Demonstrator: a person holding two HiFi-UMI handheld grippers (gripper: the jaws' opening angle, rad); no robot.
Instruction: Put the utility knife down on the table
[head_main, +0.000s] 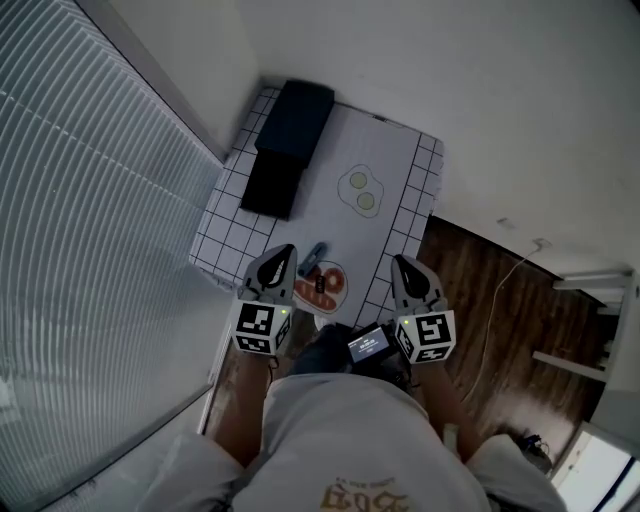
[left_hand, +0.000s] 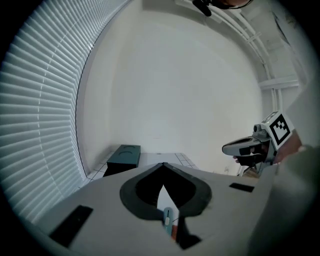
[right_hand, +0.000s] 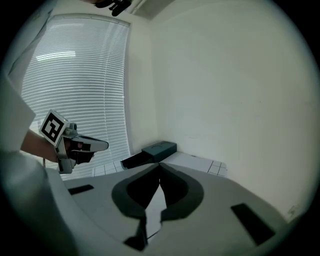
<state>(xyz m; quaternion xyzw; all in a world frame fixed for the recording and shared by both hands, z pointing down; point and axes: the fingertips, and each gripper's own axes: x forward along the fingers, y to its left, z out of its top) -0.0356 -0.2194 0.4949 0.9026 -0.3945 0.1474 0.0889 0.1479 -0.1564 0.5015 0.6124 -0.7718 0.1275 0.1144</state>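
Observation:
The utility knife (head_main: 316, 253), blue-grey with a slider, lies on the checked tablecloth (head_main: 225, 215) at the near edge, beside a small plate (head_main: 338, 290). In the left gripper view the utility knife (left_hand: 168, 216) shows on the table through the gap under the jaws. My left gripper (head_main: 287, 251) hovers just left of the knife, shut and holding nothing, its tips meeting (left_hand: 162, 165). My right gripper (head_main: 400, 261) hangs off the table's near right corner, also shut and empty (right_hand: 160, 165). Each gripper sees the other: the right gripper (left_hand: 228, 148) and the left gripper (right_hand: 102, 145).
A dark box (head_main: 288, 130) with an open drawer stands at the table's far left. A white plate with two round pieces (head_main: 360, 190) sits mid-table. The small plate holds orange pieces and a small black item. Window blinds (head_main: 90, 200) run along the left; wooden floor (head_main: 480, 300) lies to the right.

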